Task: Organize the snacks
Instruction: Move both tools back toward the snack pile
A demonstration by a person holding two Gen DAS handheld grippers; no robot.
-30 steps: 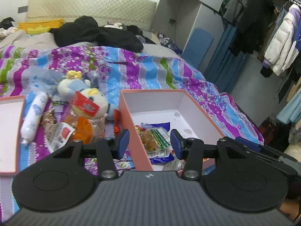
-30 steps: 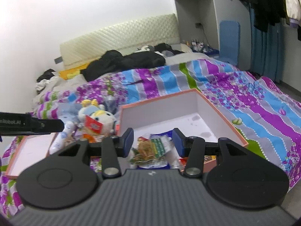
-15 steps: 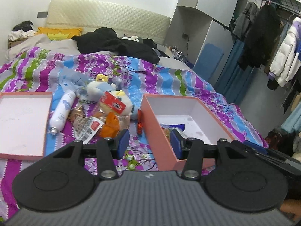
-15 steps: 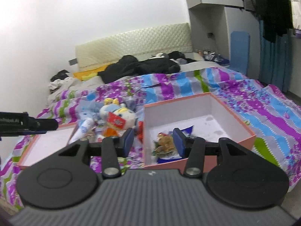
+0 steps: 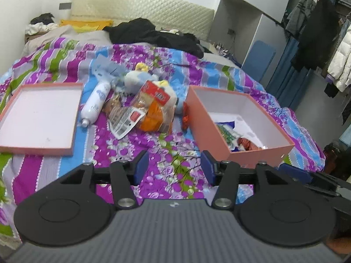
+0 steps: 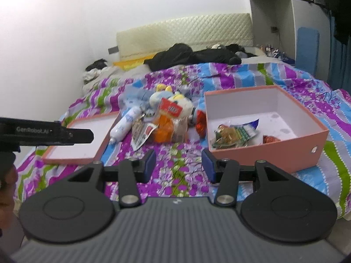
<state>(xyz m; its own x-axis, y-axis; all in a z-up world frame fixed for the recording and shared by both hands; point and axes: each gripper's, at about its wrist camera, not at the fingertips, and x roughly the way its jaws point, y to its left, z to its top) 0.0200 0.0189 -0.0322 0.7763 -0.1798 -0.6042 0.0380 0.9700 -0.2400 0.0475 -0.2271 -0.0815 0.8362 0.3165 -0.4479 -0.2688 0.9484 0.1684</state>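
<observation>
A pink box (image 5: 204, 116) stands on the bed at right, with several snack packets (image 5: 228, 133) inside; it also shows in the right wrist view (image 6: 263, 151) with the packets (image 6: 232, 134). A pile of loose snacks (image 5: 151, 114) lies mid-bed, seen too in the right wrist view (image 6: 166, 127). A white tube (image 5: 95, 104) lies beside the pile. My left gripper (image 5: 174, 167) is open and empty, above the bedspread short of the box. My right gripper (image 6: 178, 164) is open and empty, also back from the box.
The pink box lid (image 5: 39, 116) lies open side up at left. Plush toys (image 5: 140, 76) sit behind the snack pile. Dark clothes (image 5: 153, 35) lie near the headboard. Hanging coats (image 5: 318, 32) and a cupboard (image 5: 248, 22) stand right of the bed.
Both grippers have pulled back and up from the box; the box, snack pile and lid now sit farther away in both views. Both grippers stay open and empty.
</observation>
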